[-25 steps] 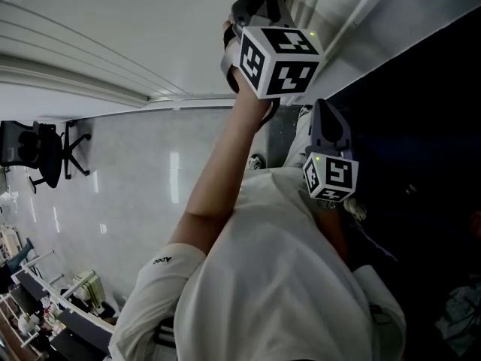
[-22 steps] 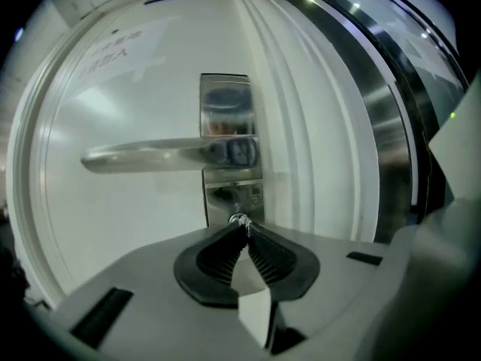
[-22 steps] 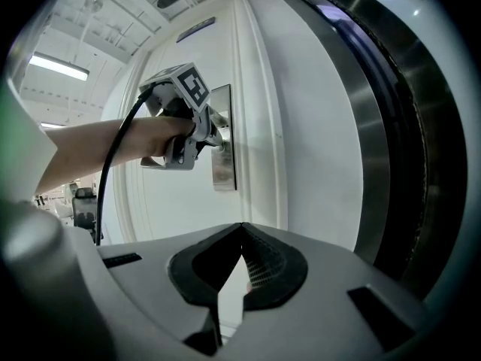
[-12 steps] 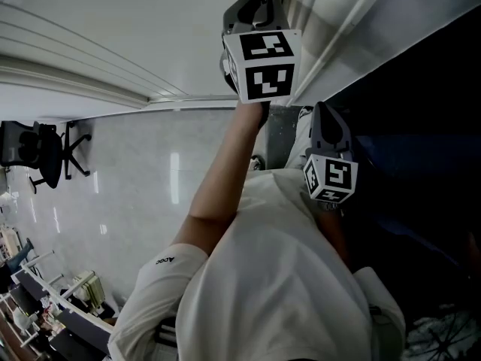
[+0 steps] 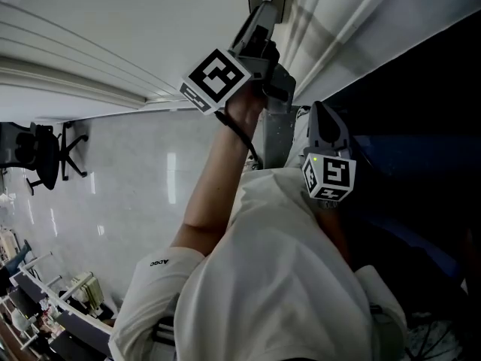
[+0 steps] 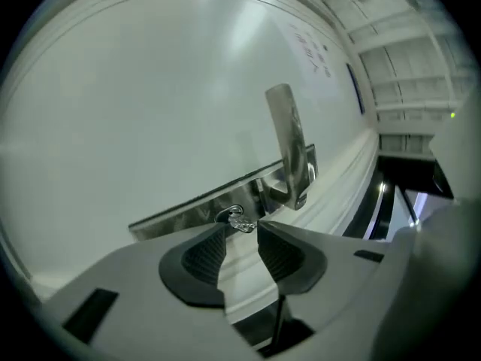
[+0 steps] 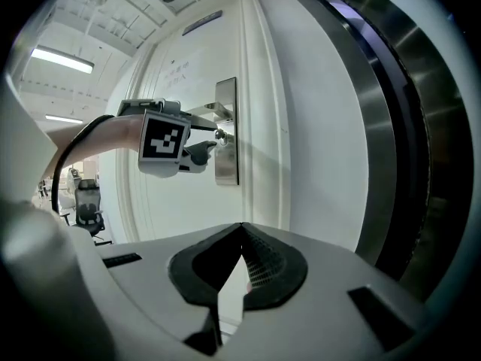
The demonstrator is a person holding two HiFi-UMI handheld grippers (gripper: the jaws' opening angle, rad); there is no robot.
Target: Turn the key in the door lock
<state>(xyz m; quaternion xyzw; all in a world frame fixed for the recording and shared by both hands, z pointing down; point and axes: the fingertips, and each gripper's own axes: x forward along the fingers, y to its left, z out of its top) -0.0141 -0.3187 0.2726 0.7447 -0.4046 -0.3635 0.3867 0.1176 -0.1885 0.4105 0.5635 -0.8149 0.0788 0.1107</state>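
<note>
At the brushed-steel lock plate (image 6: pixel 197 215) on the white door (image 6: pixel 113 111): letting go with left hand-held gripper (image 6: pixel 242 230), jaws just opening around small silver key (image 6: pixel 239 220) lodged there; keeping right hand-held gripper (image 7: pixel 240 235) clenched, empty. Seemingly turned already, with only withdrawal left.

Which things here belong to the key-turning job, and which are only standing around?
Job: key in the lock plate; door handle; left claw, jaws just been opening, key unpinched at their tips.
Around: right claw, shut and empty; office chair; desks.
</note>
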